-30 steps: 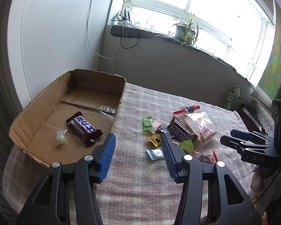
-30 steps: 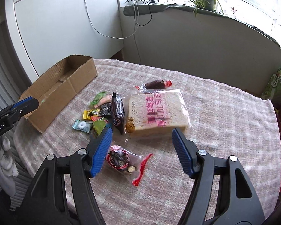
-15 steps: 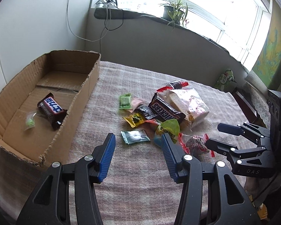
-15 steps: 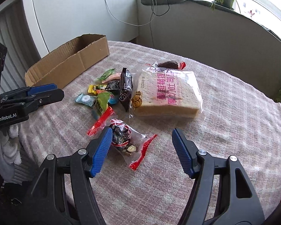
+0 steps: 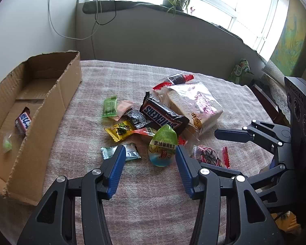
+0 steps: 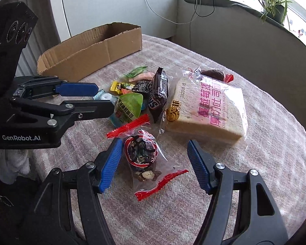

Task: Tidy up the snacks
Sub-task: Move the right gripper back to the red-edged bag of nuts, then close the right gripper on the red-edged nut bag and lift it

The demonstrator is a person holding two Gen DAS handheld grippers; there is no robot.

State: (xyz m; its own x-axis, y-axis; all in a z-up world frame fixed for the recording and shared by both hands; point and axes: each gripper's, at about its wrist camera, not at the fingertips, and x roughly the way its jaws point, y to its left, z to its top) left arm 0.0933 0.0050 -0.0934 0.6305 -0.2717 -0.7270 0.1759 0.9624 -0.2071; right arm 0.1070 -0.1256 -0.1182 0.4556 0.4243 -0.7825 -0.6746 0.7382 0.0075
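Left wrist view: the left gripper [image 5: 150, 157] hangs over the table [image 5: 153, 204], its 2 blue fingers [image 5: 117, 170] moderately apart and holding nothing. Just beyond their tips lies the green jelly cup [image 5: 163, 146]; a teal candy packet [image 5: 130, 153] lies partly behind the left finger. The landmark here is the Snickers bar [image 5: 163, 116], in the middle of the snack pile. The bagged bread slice [image 5: 193, 107] touches its right side, a yellow candy [image 5: 120, 130] and a green wrapper [image 5: 110, 108] lie to its left, and the cardboard box [image 5: 57, 102] stands well to its left, with 1 small chocolate bar [image 5: 23, 121] and a green sweet [image 5: 7, 144] inside. The right gripper [image 5: 216, 149] reaches in from the right, over a clear red-edged packet [image 5: 208, 156].

Right wrist view: the right gripper [image 6: 155, 153] has its fingers [image 6: 110, 164] set wide, empty, with the clear red-edged packet [image 6: 142, 155] lying on the table between them, its left side close to the left finger. The Snickers bar [image 6: 159, 94] lies beyond it, bread slice [image 6: 208, 110] to its right, jelly cup [image 6: 128, 106] to its left beside the left gripper's fingers [image 6: 75, 88].
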